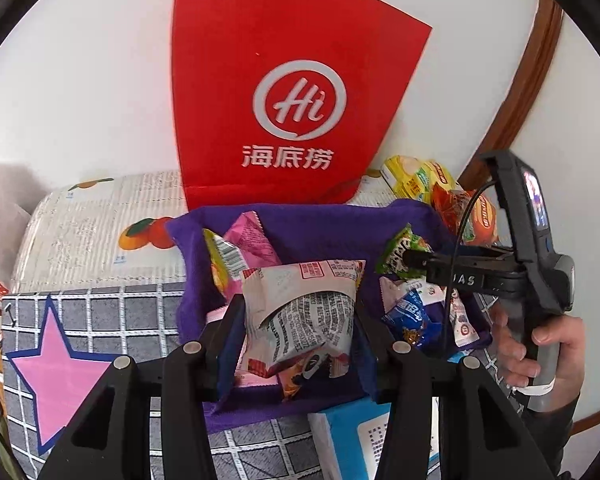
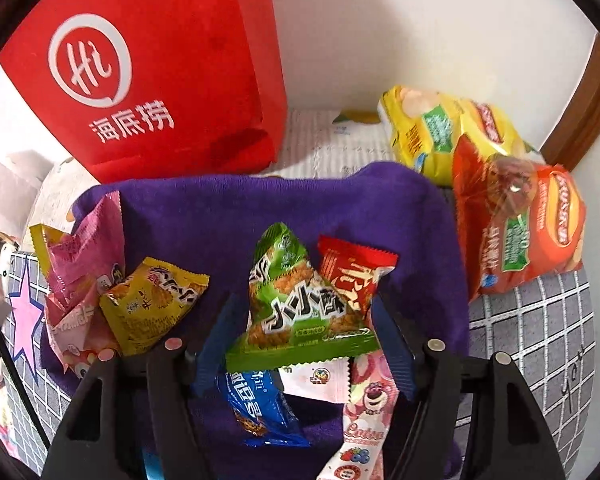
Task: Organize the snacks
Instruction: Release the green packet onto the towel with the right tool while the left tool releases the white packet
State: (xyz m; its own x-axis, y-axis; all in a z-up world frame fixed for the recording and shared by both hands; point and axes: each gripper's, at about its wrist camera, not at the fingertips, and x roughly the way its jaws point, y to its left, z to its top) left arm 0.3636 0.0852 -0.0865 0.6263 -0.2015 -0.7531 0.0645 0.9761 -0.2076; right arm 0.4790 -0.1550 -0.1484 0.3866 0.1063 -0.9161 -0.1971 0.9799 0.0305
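Here, the left gripper [image 1: 298,328] is clamping a white snack packet [image 1: 300,308] between its two blue-padded fingers [image 1: 230,344], holding it over the purple basket [image 1: 308,220]. The packet is bulging between the pads, its printed back facing the camera. Behind it in the basket, a pink packet [image 1: 250,236] and a yellow packet [image 1: 224,260] are leaning against the left wall.

The right gripper [image 2: 302,344] is hanging over the right half of the same basket with its jaws standing apart. A green triangular packet [image 2: 296,304] is sitting between the fingers; whether the pads are touching it is hard to tell, though the right finger appears clear of it. A red packet [image 2: 352,276] is lying just behind the green one, a blue packet [image 2: 260,408] just below it, and a pink bear-printed packet [image 2: 368,412] beside that.

Outside the basket, a yellow bag [image 2: 440,132] and an orange-red bag [image 2: 516,232] of chips are lying on the checked cloth [image 2: 532,320] at the right. A red paper bag [image 2: 148,72] is standing upright behind the basket against the white wall [image 2: 420,20]. A hand [image 1: 548,352] is gripping the right gripper's handle.
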